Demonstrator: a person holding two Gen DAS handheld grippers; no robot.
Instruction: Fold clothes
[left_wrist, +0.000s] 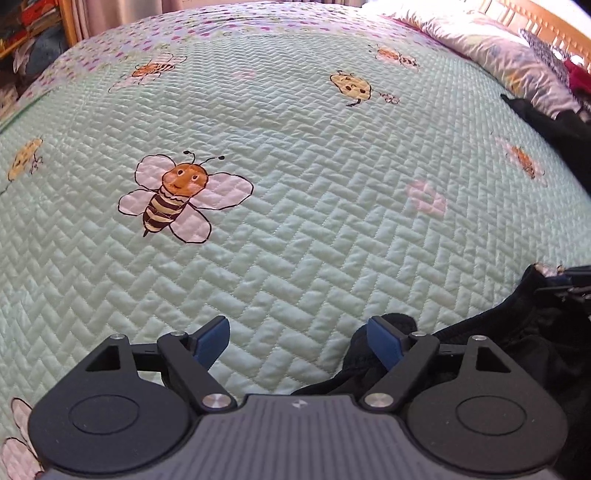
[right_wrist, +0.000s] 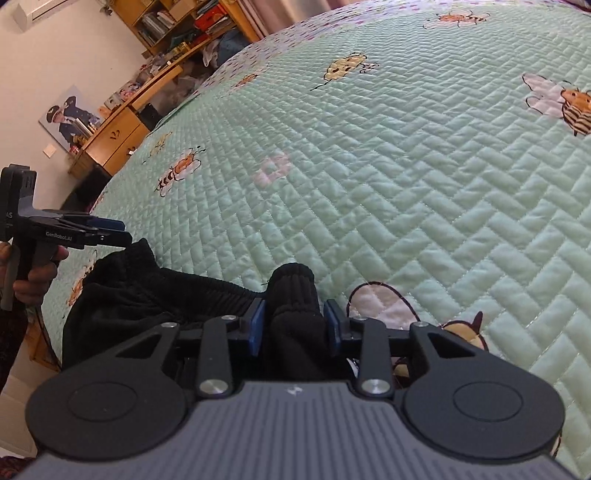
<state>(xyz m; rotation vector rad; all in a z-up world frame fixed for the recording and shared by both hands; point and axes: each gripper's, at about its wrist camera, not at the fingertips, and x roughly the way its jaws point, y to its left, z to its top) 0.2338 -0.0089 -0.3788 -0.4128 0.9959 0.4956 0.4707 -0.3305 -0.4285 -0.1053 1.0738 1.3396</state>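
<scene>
Mint-green quilt (right_wrist: 424, 192) under you, herringbone stitching and cartoon bees all across the bed, and that quilt is your landmark. On its near edge lies the black garment (right_wrist: 147, 295), bunched and crumpled, with a ribbed cuff (right_wrist: 295, 291) poking up from the heap toward the middle of the quilt.

Your right gripper (right_wrist: 294, 326) is clamped on that cuff: both blue pads press against the thick knit from either side, the fabric bulging above them. Your left gripper (left_wrist: 299, 343) is spread wide with nothing between its pads, only bare quilt showing in the gap; a black fold of the garment (left_wrist: 388, 325) sits just behind its right finger, and whether it touches you cannot tell. From the right wrist camera you see that same left gripper (right_wrist: 110, 230) off the quilt's near-left edge, held by your hand (right_wrist: 37, 273) and hovering just above the garment's far corner.

Out on the quilt, a big bee print (left_wrist: 177, 195) lies ahead of the left gripper, and another bee motif (right_wrist: 465, 332) sits right beside the right gripper. More dark clothing (left_wrist: 546, 122) piles up at the quilt's far-right side, next to a crumpled floral pillow (left_wrist: 480, 40) by the wooden headboard (left_wrist: 554, 22).

Beyond the quilt's far-left corner stand a wooden desk (right_wrist: 118, 133) and cluttered bookshelves (right_wrist: 177, 26), a framed photo (right_wrist: 68, 118) leaning against the wall. Between your grippers and the quilt's open middle, only the cuff stands up.
</scene>
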